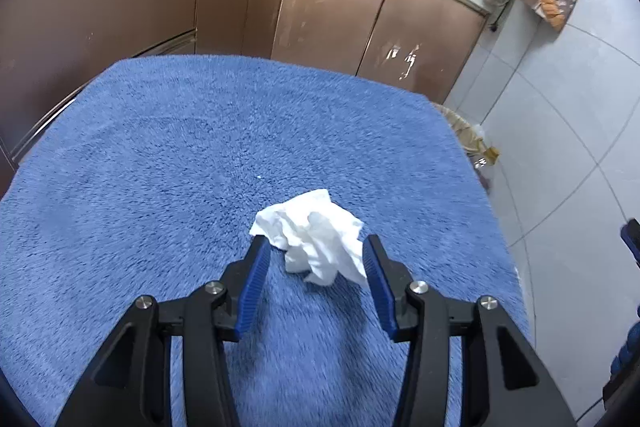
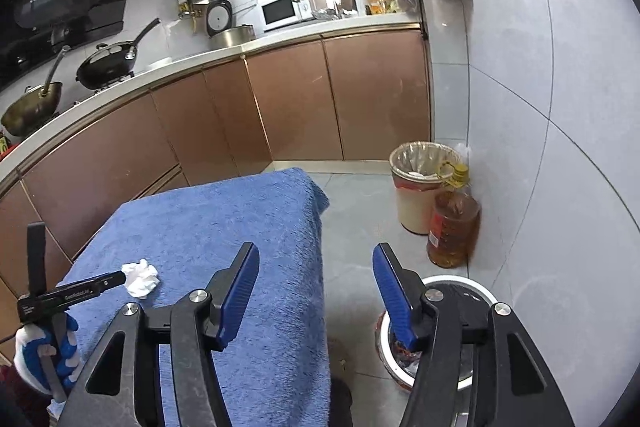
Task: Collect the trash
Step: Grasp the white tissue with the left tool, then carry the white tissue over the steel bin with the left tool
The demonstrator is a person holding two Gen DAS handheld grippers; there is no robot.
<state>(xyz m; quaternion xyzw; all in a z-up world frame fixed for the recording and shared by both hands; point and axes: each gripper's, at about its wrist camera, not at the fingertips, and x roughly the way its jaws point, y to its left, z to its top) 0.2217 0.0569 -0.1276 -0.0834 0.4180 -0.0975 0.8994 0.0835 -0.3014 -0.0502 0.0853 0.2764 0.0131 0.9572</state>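
Observation:
A crumpled white tissue (image 1: 314, 235) lies on a blue towel (image 1: 180, 163) that covers a small table. My left gripper (image 1: 316, 247) is open, its blue-padded fingers on either side of the tissue's near part, not closed on it. In the right wrist view the tissue (image 2: 141, 277) lies at the tip of the left gripper (image 2: 120, 277). My right gripper (image 2: 316, 253) is open and empty, held above the towel's right edge (image 2: 312, 227) and the floor. A lined trash bin (image 2: 424, 183) stands on the floor by the wall.
A bottle of cooking oil (image 2: 452, 223) stands in front of the bin. A round metal-rimmed bin (image 2: 460, 327) sits under the right gripper. Brown kitchen cabinets (image 2: 280, 107) run behind the table. A tiled wall (image 2: 540, 107) is on the right.

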